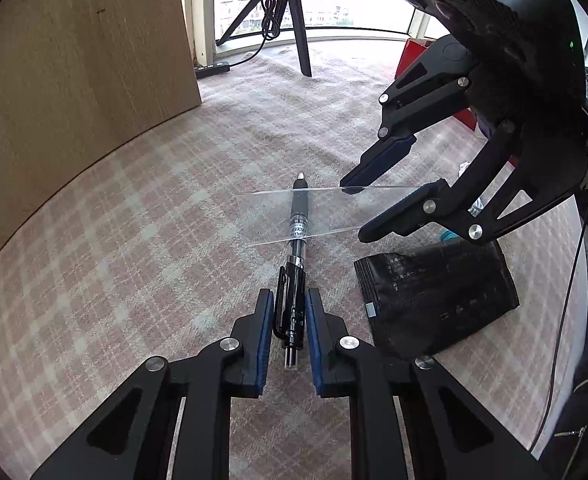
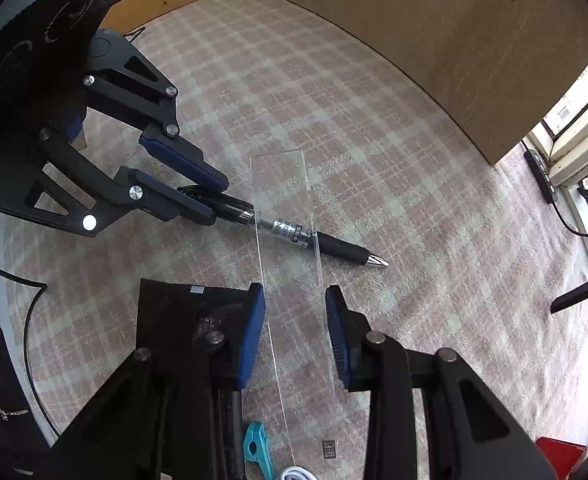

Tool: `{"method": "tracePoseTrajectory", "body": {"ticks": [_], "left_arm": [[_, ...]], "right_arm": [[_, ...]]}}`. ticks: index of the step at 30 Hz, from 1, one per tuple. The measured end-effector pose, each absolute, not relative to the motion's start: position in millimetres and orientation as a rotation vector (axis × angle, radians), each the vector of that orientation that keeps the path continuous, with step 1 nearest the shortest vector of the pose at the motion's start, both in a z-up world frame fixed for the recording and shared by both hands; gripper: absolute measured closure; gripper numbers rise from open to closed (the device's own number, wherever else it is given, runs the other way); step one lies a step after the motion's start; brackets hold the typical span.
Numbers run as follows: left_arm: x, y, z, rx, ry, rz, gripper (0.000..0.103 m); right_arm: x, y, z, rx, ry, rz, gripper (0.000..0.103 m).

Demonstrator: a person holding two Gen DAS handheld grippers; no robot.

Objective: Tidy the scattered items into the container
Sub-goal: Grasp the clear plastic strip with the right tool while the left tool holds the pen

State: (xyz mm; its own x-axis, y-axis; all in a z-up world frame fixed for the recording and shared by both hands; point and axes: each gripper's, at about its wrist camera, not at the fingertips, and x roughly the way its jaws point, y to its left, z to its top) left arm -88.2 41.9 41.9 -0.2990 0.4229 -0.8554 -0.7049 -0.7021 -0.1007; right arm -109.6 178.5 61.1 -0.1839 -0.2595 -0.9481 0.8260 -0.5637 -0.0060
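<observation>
Two scattered items overlap on the plaid cloth [image 1: 133, 240]: a black pen [image 1: 296, 276] and a clear plastic strip [image 1: 326, 212] lying across its barrel. Light, stiff and slick, the pen looks best taken at its clip end, where the left gripper [image 1: 289, 332] is nearly closed around it. Thin and flat, the strip probably flexes and skids; the right gripper [image 2: 296, 334] straddles its edges, jaws partly open, pads seemingly touching. Beside them lies a black pouch [image 1: 438, 292].
</observation>
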Motion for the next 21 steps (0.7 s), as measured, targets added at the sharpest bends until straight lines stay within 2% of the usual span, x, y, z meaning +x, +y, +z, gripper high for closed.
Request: {"method": "tracePoseTrajectory", "body": {"ticks": [16, 21], "left_arm": [[-72.7, 26.2, 89.7, -1.119, 0.323, 2.156, 0.090], [-66.4, 24.7, 111.4, -1.069, 0.326, 2.187, 0.093]], "right_arm": [[-105.5, 246.1, 146.7, 1.228, 0.487, -2.022, 0.074], [-91.5, 261.7, 181.4, 1.187, 0.402, -2.088, 0.074]]}}
